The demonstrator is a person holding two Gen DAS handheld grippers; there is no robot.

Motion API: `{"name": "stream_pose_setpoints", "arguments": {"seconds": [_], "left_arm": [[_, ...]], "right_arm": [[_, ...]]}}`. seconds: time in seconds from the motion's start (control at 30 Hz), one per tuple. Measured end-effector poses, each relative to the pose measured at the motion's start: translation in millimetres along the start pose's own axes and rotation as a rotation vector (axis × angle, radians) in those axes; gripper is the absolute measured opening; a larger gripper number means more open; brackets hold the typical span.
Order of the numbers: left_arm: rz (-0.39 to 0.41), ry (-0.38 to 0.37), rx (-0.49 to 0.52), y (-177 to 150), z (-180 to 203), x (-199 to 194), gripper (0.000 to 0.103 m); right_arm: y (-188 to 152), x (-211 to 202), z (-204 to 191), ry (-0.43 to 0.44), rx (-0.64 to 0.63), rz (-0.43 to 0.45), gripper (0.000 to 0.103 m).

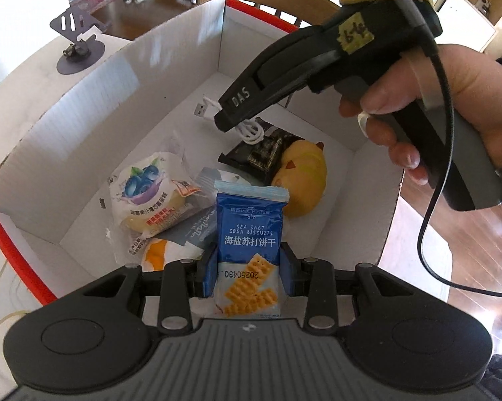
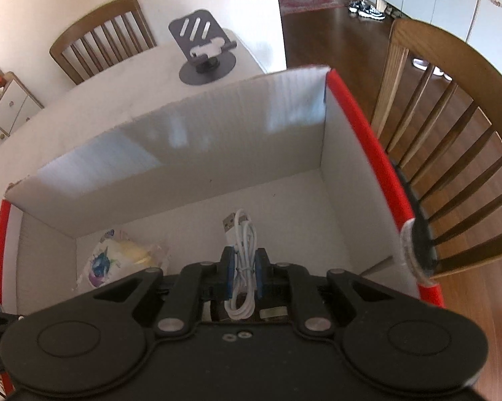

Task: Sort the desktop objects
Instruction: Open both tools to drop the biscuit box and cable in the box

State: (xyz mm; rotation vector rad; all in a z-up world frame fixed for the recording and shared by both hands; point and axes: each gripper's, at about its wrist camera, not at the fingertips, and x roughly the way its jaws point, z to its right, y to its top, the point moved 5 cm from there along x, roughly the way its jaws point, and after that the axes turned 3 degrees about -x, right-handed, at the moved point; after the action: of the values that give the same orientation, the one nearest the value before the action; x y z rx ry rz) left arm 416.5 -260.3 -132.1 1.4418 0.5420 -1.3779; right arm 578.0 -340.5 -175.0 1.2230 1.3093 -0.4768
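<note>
Both hands were over the white cardboard box (image 2: 170, 167) on the table (image 2: 83, 107), which made sense since that's the sorting bin. The left gripper (image 1: 249, 267) was pinching a blue sea salt soda biscuit packet (image 1: 251, 230) by its lower half, so it hung above the snacks already inside, like the blueberry bread pack (image 1: 147, 187) and yellow plush toy (image 1: 304, 180). The right gripper (image 2: 244, 275) was clamped tight on a coiled white USB cable (image 2: 242, 254), angled down into the box's emptier far end, probably to keep cables apart from food.

left claw (image 1: 249, 272) grips biscuit packet (image 1: 249, 234) | above box (image 1: 93, 113) | right claw (image 1: 232, 123) pinches cable (image 1: 251, 132)
</note>
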Motion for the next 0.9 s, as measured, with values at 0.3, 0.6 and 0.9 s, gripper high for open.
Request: {"name": "stream_pose_setpoints", "arguments": {"seconds": [0.3, 0.6, 0.9], "left_arm": [[0.008, -0.017, -0.022, 0.3, -0.9, 1.3, 0.036], [0.031, -0.022, -0.004, 0.0, 5.2, -8.7, 0.055], [0.072, -0.009, -0.006, -0.4, 9.9, -26.3, 0.059]], "right_arm": [[-1.3, 6.5, 0.8, 0.005, 0.009, -0.025, 0.02], [-2.2, -7.6, 0.2, 0.015, 0.01, 0.002, 0.033], [-4.9, -24.2, -5.3, 0.028, 0.0, 0.027, 0.041]]}}
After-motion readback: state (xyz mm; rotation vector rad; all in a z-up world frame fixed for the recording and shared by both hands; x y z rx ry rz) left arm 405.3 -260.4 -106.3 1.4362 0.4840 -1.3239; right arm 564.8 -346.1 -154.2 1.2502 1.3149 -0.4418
